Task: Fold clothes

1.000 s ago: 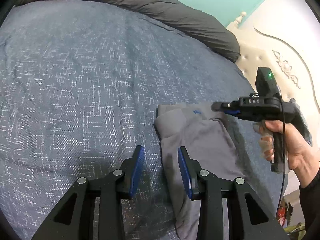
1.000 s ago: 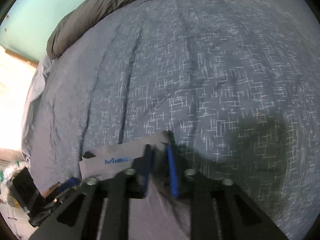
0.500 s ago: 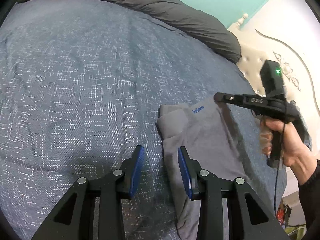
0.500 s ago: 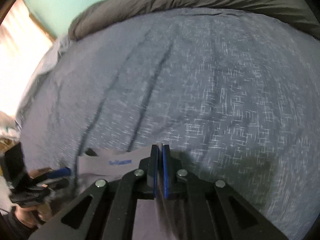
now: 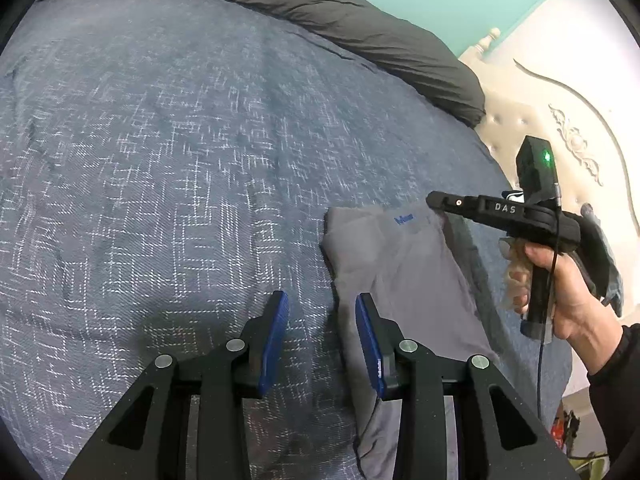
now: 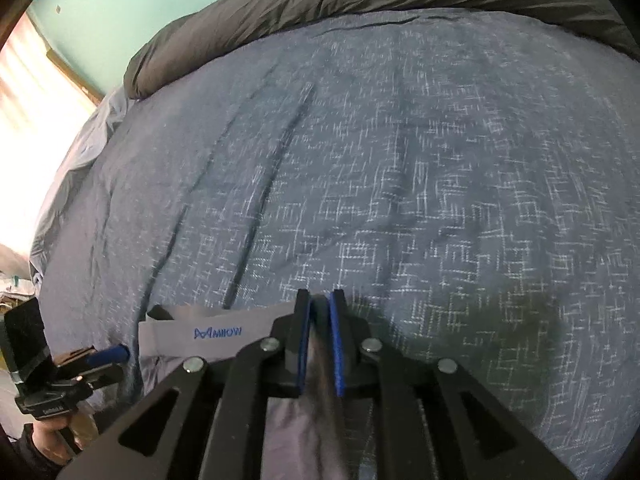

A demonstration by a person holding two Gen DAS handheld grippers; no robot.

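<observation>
Your right gripper (image 6: pixel 319 312) has its fingers narrow, pinching the grey garment (image 5: pixel 404 276) on the bed (image 5: pixel 180 168); your left gripper (image 5: pixel 322 334) hovers wide. Grip firmly, lay edges square.

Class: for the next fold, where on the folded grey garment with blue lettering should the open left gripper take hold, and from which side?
Probably the folded grey garment at its near left edge, entered from the bare blue bedspread side: layers stack there, and the left gripper already straddles that edge.
</observation>
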